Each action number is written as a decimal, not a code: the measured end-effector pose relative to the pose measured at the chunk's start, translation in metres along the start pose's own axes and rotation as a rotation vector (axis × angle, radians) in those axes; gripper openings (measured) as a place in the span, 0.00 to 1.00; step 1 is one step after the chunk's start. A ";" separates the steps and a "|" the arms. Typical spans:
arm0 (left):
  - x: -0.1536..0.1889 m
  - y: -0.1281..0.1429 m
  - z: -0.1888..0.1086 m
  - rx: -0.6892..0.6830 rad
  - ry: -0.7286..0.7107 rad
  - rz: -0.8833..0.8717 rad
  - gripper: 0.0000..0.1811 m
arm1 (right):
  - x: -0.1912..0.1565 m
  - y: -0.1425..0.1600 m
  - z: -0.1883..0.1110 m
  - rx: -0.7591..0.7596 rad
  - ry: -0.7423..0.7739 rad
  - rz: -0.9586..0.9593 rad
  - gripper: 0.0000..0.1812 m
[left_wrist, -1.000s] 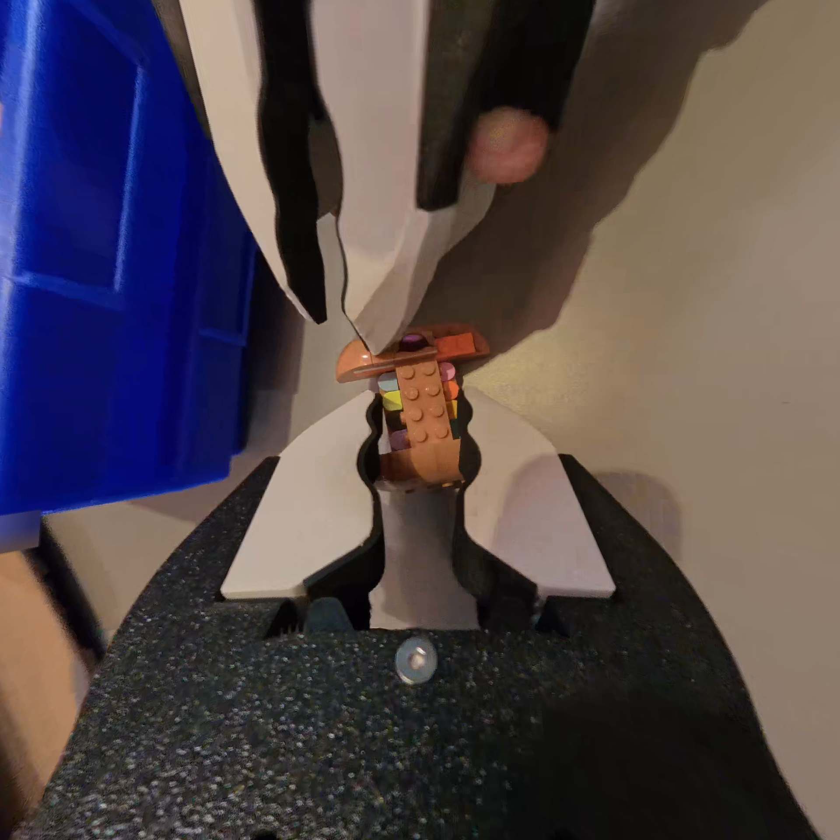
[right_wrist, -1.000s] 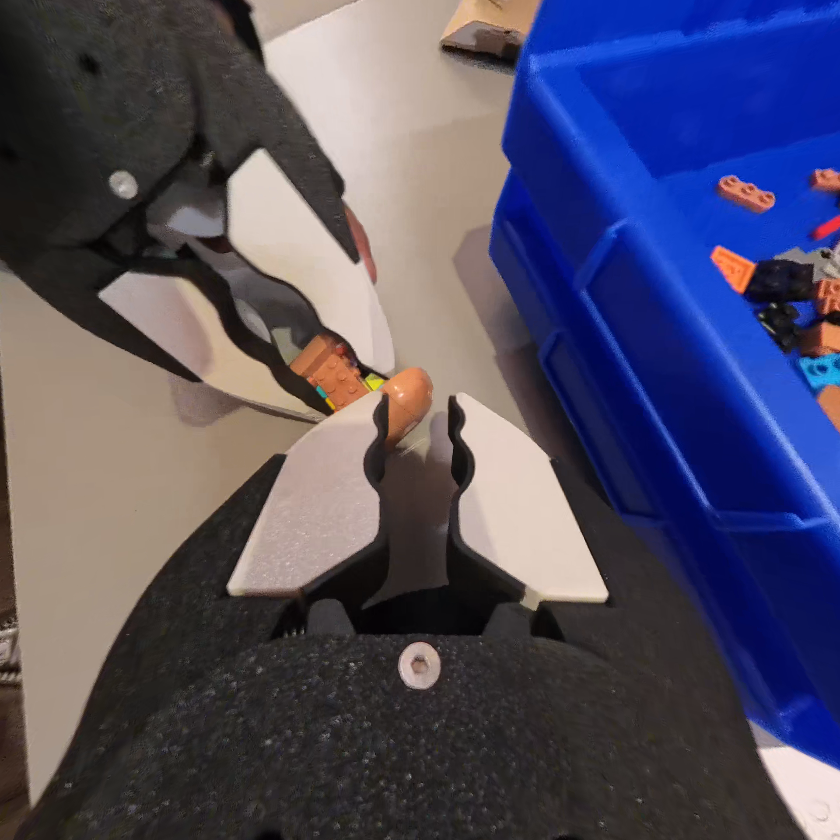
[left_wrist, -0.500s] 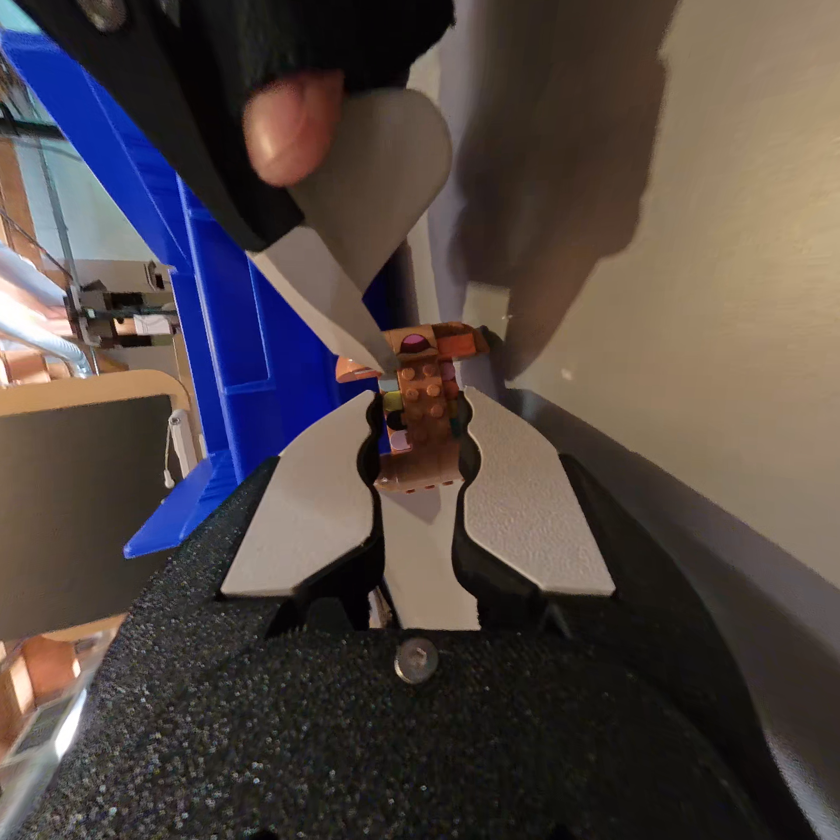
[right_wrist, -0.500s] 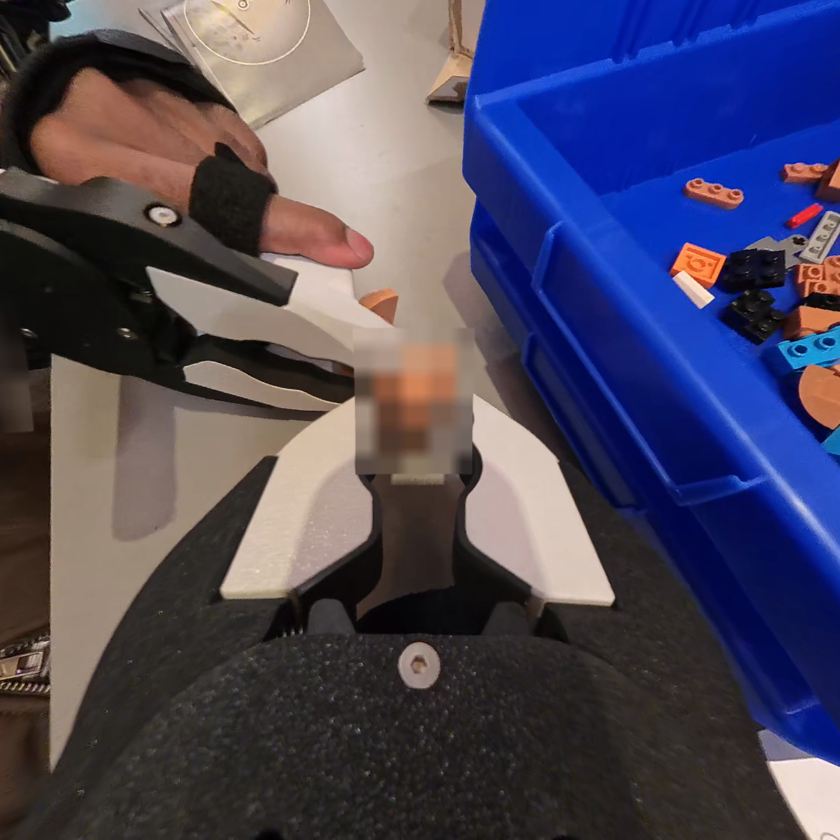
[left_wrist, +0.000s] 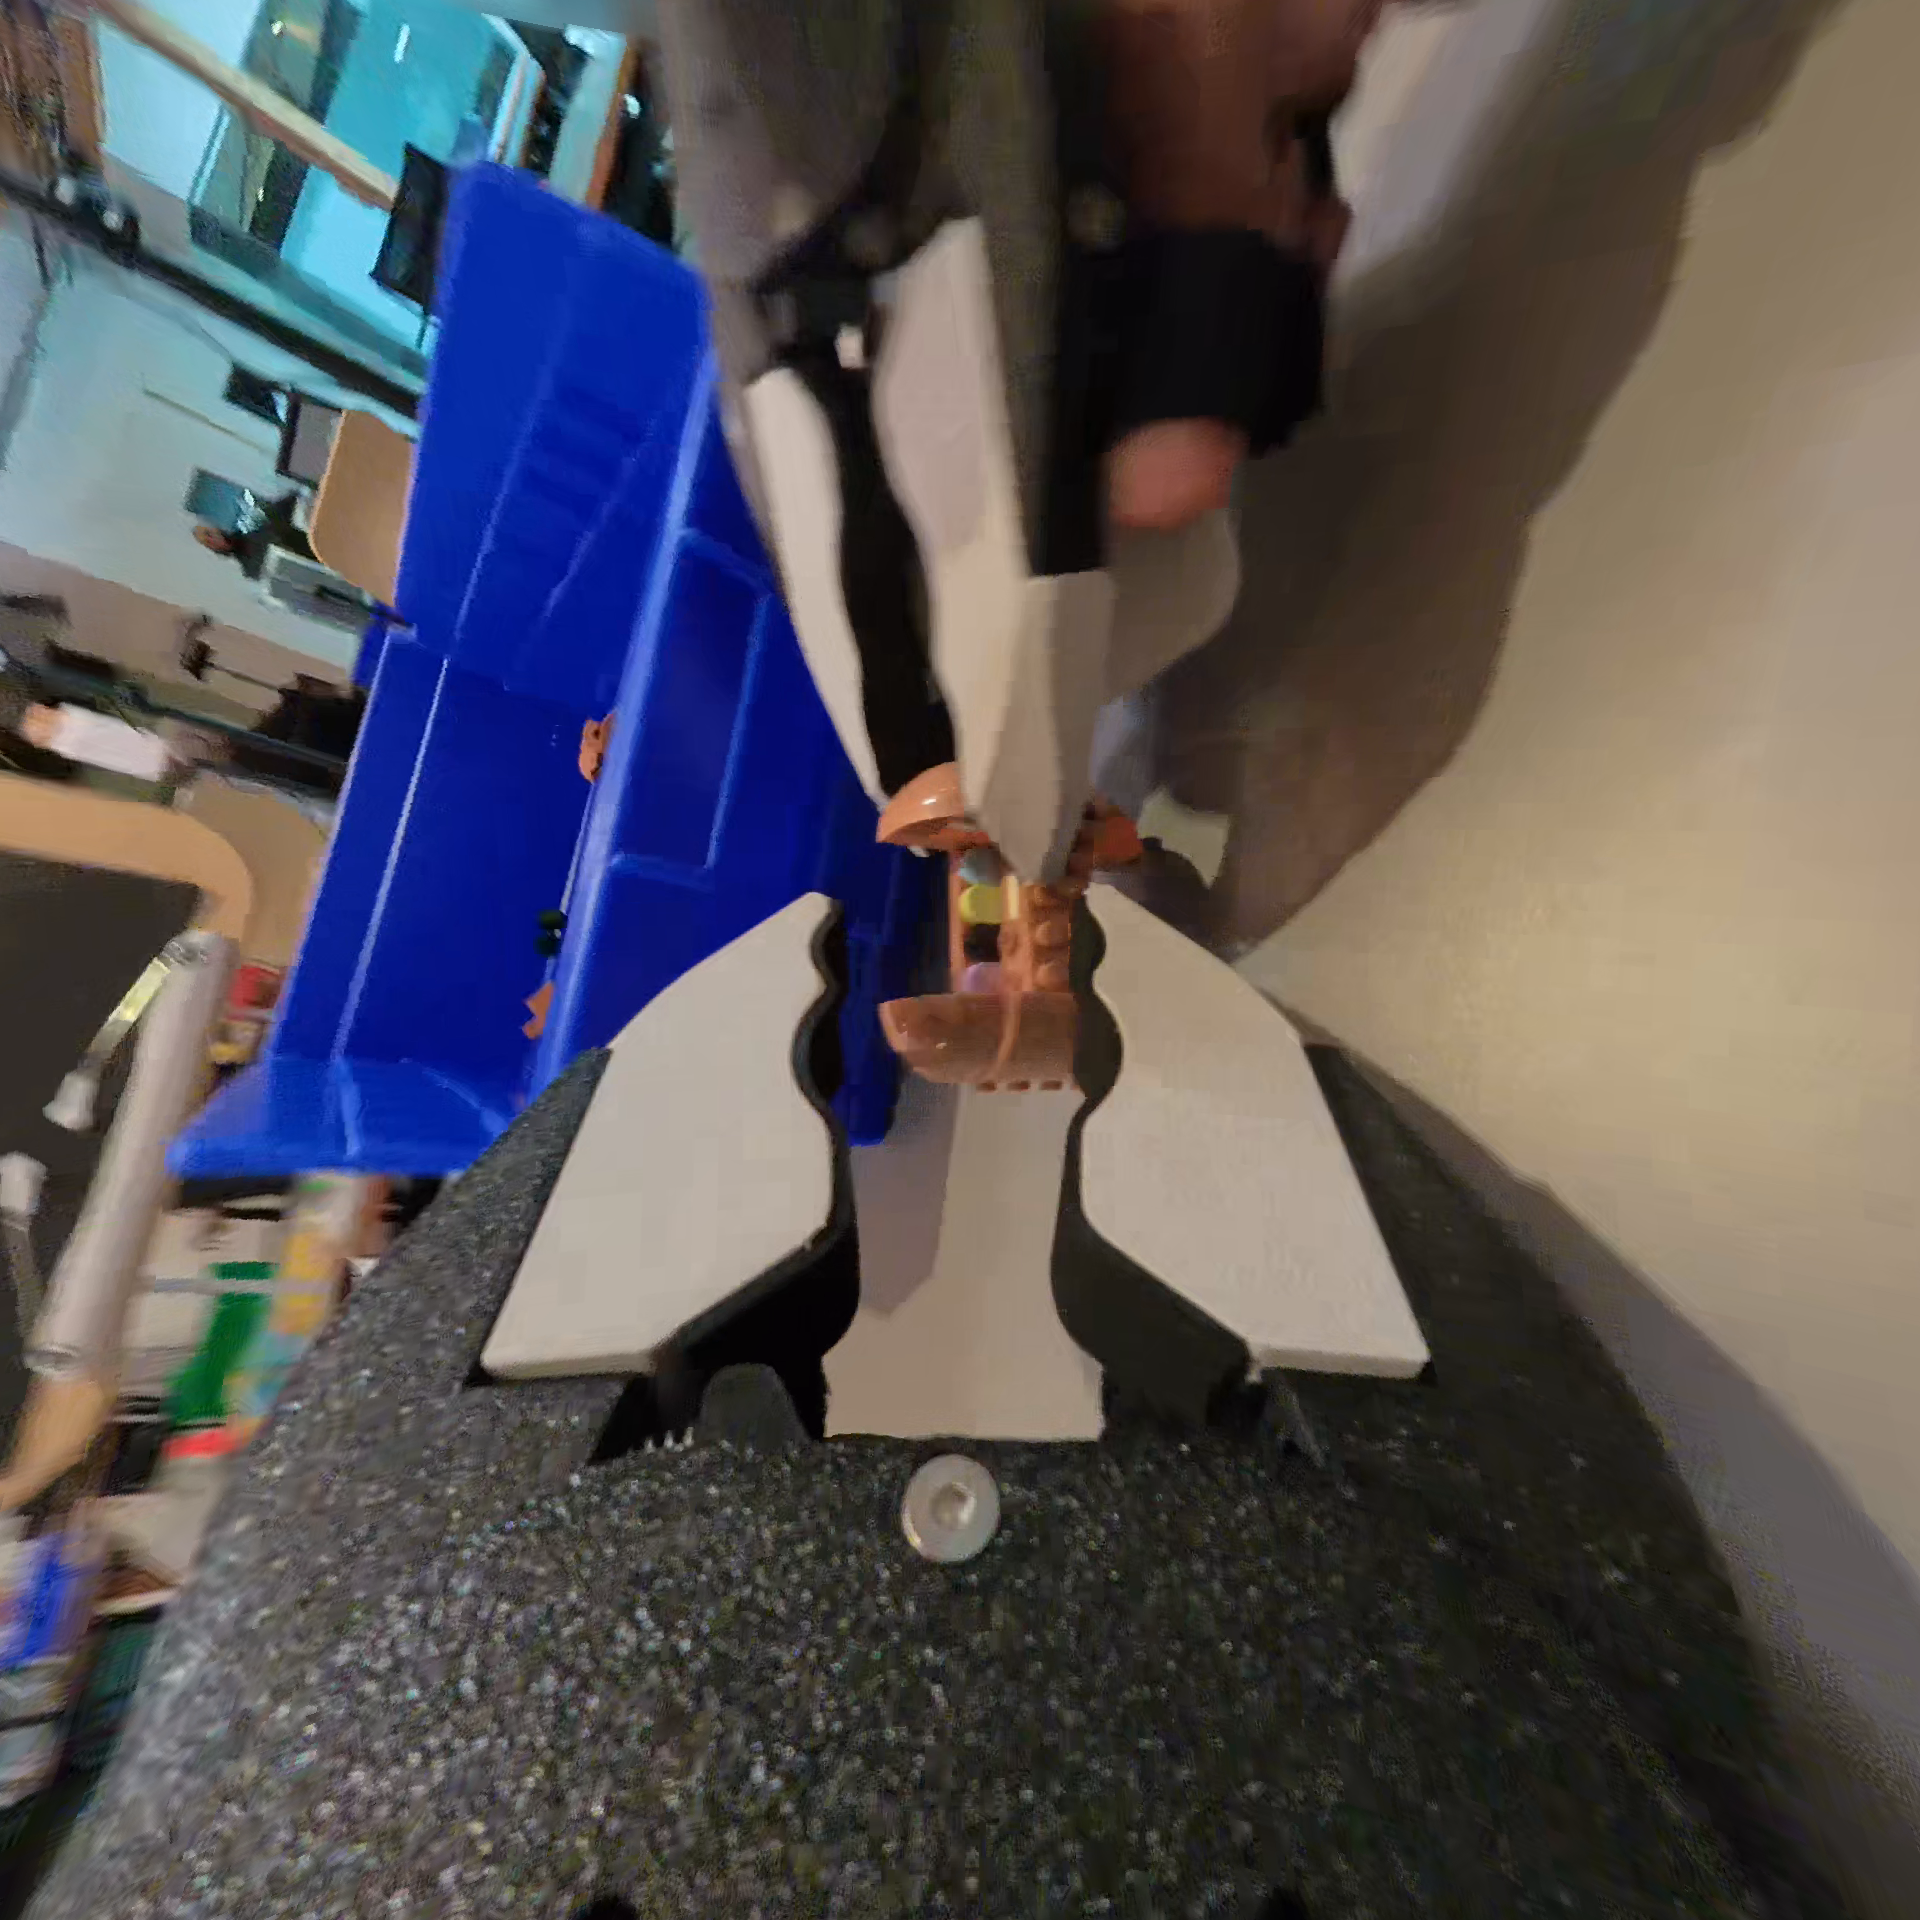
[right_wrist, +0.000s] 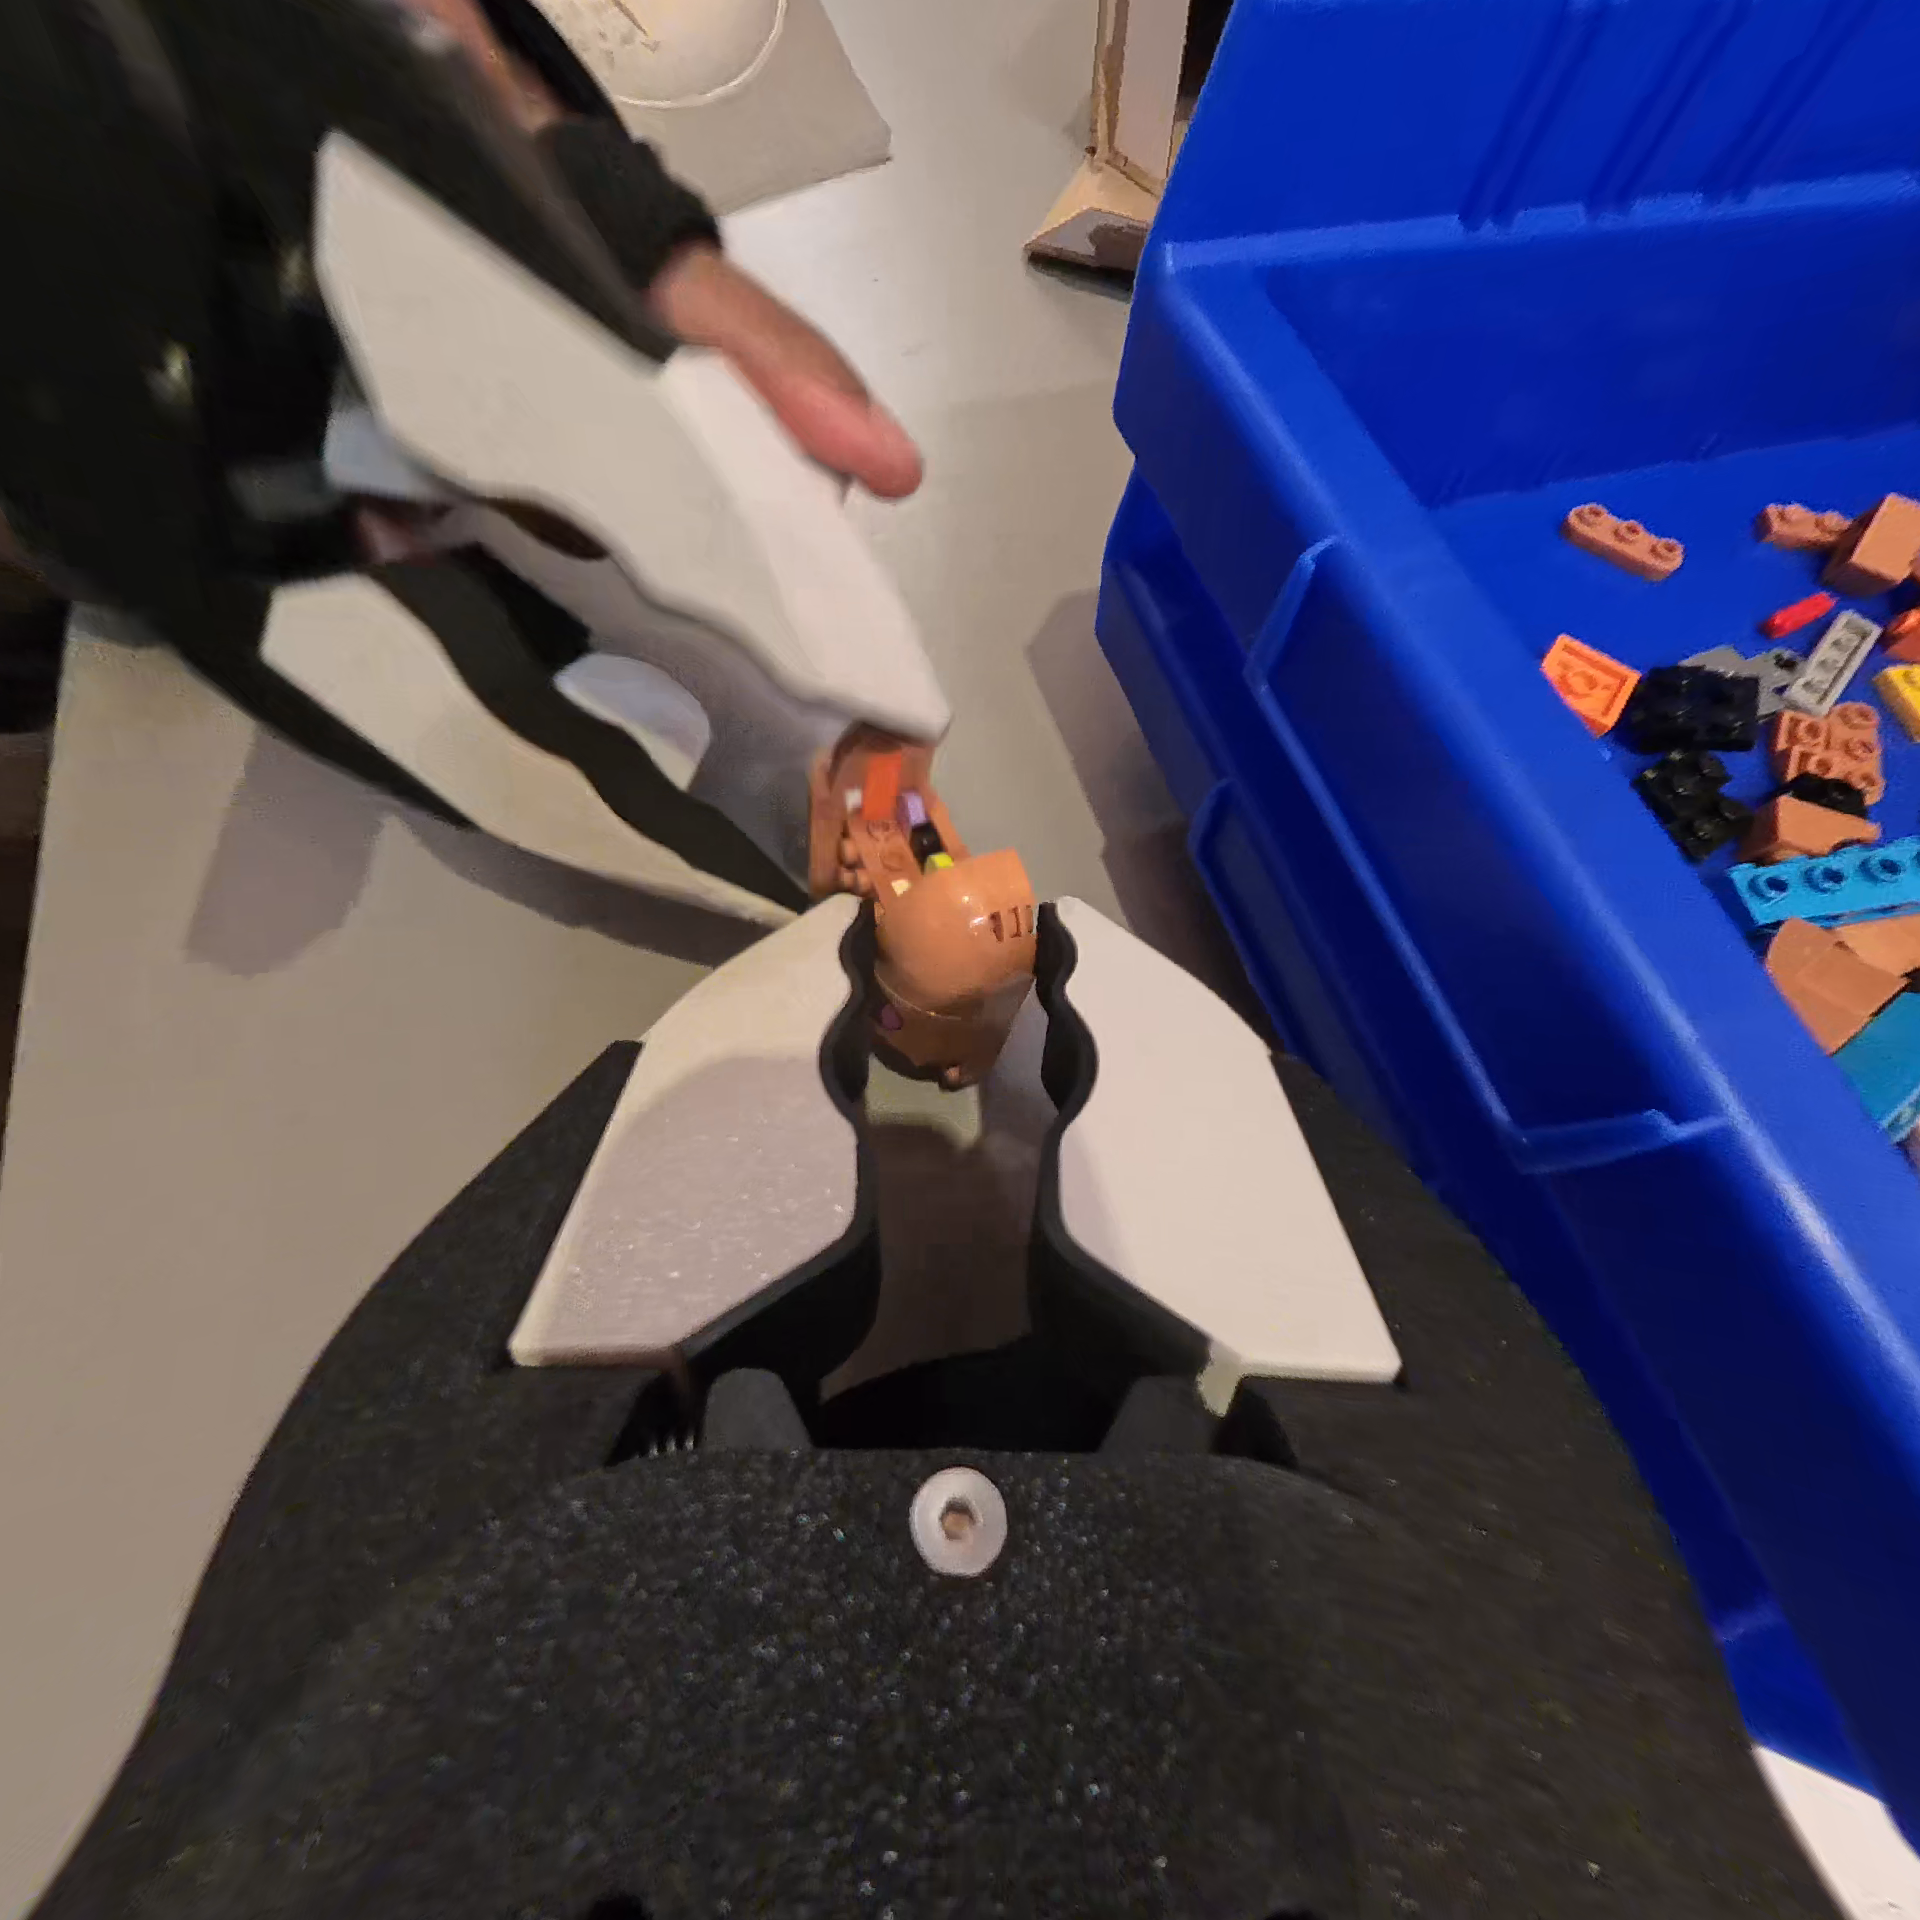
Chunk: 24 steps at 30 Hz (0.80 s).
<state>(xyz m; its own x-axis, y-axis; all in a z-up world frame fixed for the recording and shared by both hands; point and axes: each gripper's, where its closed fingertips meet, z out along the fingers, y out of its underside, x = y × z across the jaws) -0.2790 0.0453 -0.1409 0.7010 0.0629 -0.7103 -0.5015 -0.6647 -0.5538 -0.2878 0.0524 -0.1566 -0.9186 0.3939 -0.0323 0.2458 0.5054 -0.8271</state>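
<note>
A small brown brick model (left_wrist: 1023, 956) with coloured bits inside is held between both grippers above the pale table (right_wrist: 156, 1143). My left gripper (left_wrist: 956, 904) is shut on its studded body; in the right wrist view (right_wrist: 862, 816) both its fingertips touch the model. My right gripper (right_wrist: 951, 914) is shut on the model's rounded brown end (right_wrist: 956, 935). In the left wrist view it comes down from above (left_wrist: 956, 821) and hides the model's far end.
A blue bin (right_wrist: 1351, 727) stands close on the right, with several loose bricks (right_wrist: 1766, 748) inside. It also shows in the left wrist view (left_wrist: 540, 623). A person's thumb (right_wrist: 810, 405) rests on the left gripper. A booklet (right_wrist: 748, 104) and cardboard (right_wrist: 1112, 197) lie farther back. Both grippers' tips are close together, under 4 cm apart.
The right gripper has closed on the model's rounded end. Both grippers have tilted and turned with the model between them. The left gripper's jaws look slightly wider than before.
</note>
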 end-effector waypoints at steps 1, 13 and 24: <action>-0.006 -0.001 -0.003 0.031 0.008 -0.087 0.27 | 0.000 -0.002 -0.002 0.018 -0.004 -0.023 0.16; 0.013 -0.002 0.003 0.157 0.326 -0.587 0.36 | -0.019 -0.037 -0.027 0.255 -0.091 -0.138 0.16; -0.019 0.000 0.002 0.091 -0.013 -0.407 0.15 | -0.003 -0.042 -0.023 0.274 0.039 -0.114 0.21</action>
<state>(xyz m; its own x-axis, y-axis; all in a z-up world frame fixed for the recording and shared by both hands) -0.2938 0.0455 -0.1285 0.8449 0.3166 -0.4311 -0.2285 -0.5151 -0.8261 -0.2877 0.0479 -0.1086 -0.9216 0.3782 0.0870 0.0438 0.3242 -0.9450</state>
